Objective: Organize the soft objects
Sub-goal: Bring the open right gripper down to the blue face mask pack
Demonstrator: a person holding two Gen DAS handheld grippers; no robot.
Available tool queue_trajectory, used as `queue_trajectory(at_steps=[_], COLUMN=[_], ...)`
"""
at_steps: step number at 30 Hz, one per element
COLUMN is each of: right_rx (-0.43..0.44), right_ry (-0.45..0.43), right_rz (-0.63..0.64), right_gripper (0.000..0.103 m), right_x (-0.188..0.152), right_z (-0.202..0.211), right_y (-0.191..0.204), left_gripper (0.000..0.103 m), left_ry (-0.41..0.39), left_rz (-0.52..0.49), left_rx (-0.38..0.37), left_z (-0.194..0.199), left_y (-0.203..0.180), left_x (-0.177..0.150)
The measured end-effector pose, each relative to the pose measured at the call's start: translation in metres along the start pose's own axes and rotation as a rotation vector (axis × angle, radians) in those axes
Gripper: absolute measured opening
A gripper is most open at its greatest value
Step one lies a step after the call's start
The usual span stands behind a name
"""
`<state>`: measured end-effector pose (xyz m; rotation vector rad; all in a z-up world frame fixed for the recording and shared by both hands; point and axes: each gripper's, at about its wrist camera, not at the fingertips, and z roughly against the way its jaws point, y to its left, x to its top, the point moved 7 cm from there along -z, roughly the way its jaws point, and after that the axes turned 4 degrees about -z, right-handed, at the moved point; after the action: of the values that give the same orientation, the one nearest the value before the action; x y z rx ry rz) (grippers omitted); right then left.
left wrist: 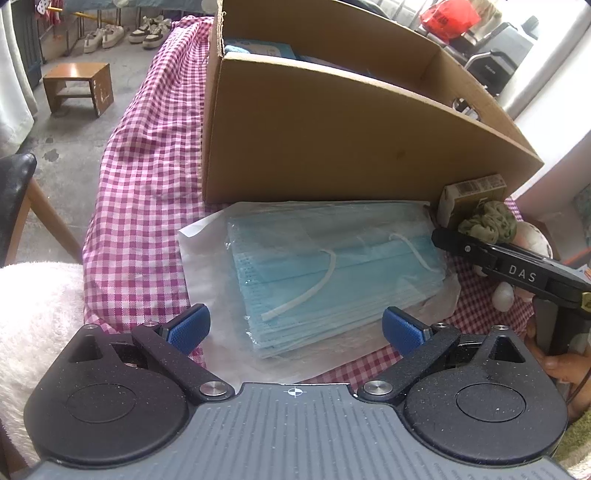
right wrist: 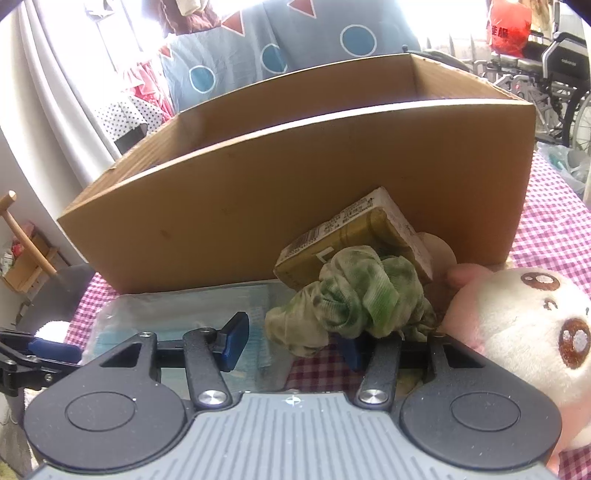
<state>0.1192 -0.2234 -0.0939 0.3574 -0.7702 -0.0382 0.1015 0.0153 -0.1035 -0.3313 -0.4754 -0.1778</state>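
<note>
Scrunchie, green mottled fabric, sits bunched right at the tips of the right hand-held gripper. Its jaws stand part-spread, and the right pad is hidden under the cloth. One fold may lie between the pads, but I see no pinch; I read it as not gripped yet. It looks very light, floppy and compressible, with nothing to break. It will squash flat under the pads, so take a thick bunch near the middle rather than a loose outer fold, which could slip out.

It leans against a small gold carton propped on the cardboard box. A plush toy presses in from the right, touching or nearly so.

Left hand-held gripper is spread wide and holds nothing. It hovers over the near edge of the mask pack: a stack of blue masks in a clear bag. The film is likely slippery and the stack bendy. My guess is that a grip across the stack edge beats grabbing loose film.

The worktop wears a red checked cloth, slightly wrinkled, so things may drag it. The box is open-topped, with a few items already inside at the far end. A white fluffy towel lies at near left. Around it is a cluttered room: a wooden stool and shoes on the floor, and a wheelchair behind.
</note>
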Motion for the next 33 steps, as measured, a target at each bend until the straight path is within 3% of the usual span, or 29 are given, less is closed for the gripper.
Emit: queue_trajectory(at_steps=[11, 14, 24, 33], right_rx=[0.14, 0.134, 0.128, 0.199], right_ry=[0.148, 0.157, 0.216, 0.282], right_rz=[-0.182, -0.185, -0.218, -0.299], right_gripper=[0.063, 0.067, 0.068, 0.068], right_x=[-0.005, -0.004, -0.006, -0.018], right_z=[-0.001, -0.002, -0.003, 0.0], right_y=[0.0, 0.004, 0.018, 0.027], left_gripper=[0.1, 0.1, 0.1, 0.101], left_ry=[0.0, -0.003, -0.029, -0.072], left_rz=[0.012, 0.013, 0.018, 0.058], left_rx=[-0.046, -0.059, -0.089, -0.088], left_z=[-0.001, -0.002, -0.001, 0.003], left_y=[0.005, 0.007, 0.015, 0.032], left_x=[-0.005, -0.006, -0.007, -0.003])
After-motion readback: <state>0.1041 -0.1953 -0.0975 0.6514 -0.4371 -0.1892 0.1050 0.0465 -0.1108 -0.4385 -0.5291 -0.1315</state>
